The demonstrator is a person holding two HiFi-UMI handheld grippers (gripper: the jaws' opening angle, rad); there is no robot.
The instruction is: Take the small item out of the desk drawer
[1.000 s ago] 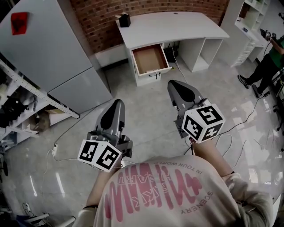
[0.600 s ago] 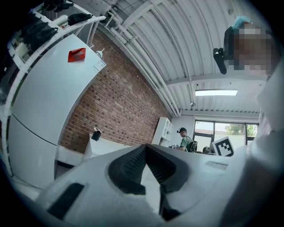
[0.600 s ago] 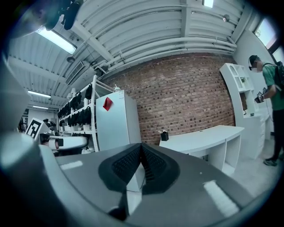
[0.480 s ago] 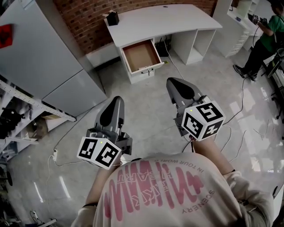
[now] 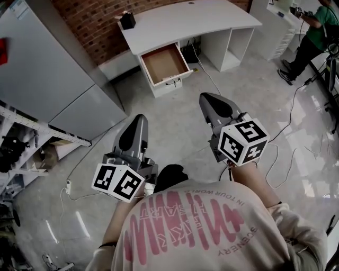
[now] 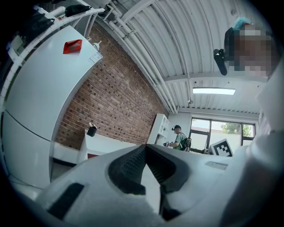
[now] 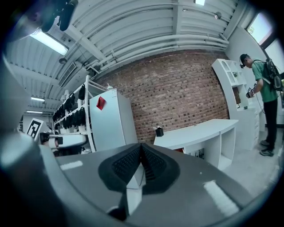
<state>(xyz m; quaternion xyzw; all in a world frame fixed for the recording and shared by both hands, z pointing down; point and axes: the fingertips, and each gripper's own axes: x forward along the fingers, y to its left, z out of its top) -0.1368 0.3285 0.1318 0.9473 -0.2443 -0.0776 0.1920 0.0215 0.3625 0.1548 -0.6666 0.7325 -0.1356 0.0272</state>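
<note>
Red brick wall (image 5: pixel 90 16) backs a room with a pale glossy floor (image 5: pixel 175 116), where a tall white cabinet (image 5: pixel 47 69) stands left of a white desk (image 5: pixel 180 21). A person in a green top (image 5: pixel 312 26) stands beyond the desk's right end. Under the desk's left end a drawer (image 5: pixel 172 80) is pulled out, its brown bottom showing. Whether the small item lies in it cannot be told from here. Well short of the desk, the left gripper (image 5: pixel 139 118) and right gripper (image 5: pixel 204 98) are held side by side, pointing toward it, each with jaws pressed together on nothing. A black box (image 5: pixel 126 21) sits at the desk's back left corner.
</note>
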